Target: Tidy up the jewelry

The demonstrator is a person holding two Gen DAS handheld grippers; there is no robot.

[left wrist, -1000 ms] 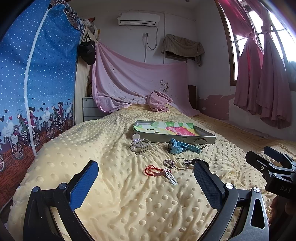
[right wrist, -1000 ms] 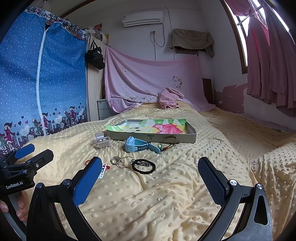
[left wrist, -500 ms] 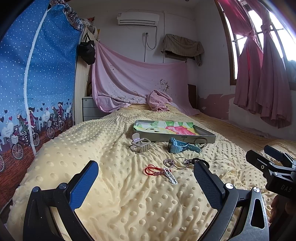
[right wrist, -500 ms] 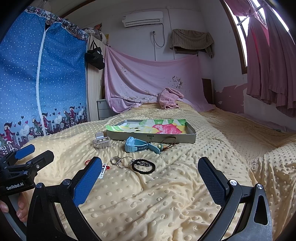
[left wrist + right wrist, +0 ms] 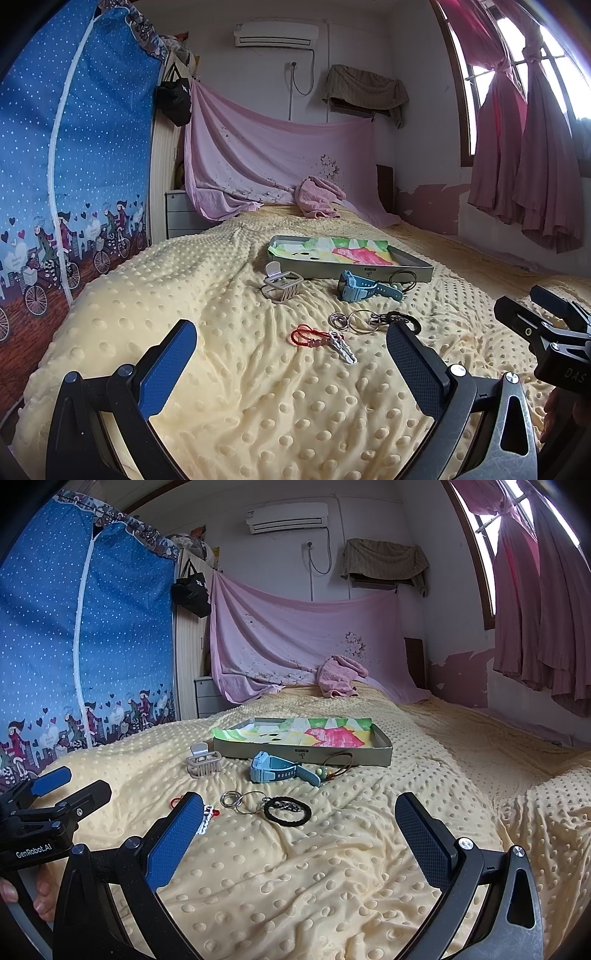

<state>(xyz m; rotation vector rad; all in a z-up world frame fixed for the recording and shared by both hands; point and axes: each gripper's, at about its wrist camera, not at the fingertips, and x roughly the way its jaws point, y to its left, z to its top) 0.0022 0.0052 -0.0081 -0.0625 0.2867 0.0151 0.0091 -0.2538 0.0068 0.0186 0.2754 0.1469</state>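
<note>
Between my left gripper's (image 5: 291,360) blue pads, spread wide and holding nothing, I see the red cord with its small key (image 5: 323,340) lying on the yellow dotted blanket (image 5: 258,406). At one o'clock from it sit the metal rings (image 5: 352,319), touching a black bracelet (image 5: 404,318). My right gripper (image 5: 301,834) is likewise released and empty, hanging over the blanket, with the black bracelet (image 5: 288,810) just beyond its pads at twelve o'clock. Farther out, the blue watch (image 5: 277,770) lies close before the tray (image 5: 306,755), a brown cord loop (image 5: 338,764) at its three o'clock, a beige hair claw (image 5: 203,762) at its nine. The tray's floor carries a colourful paper.
</note>
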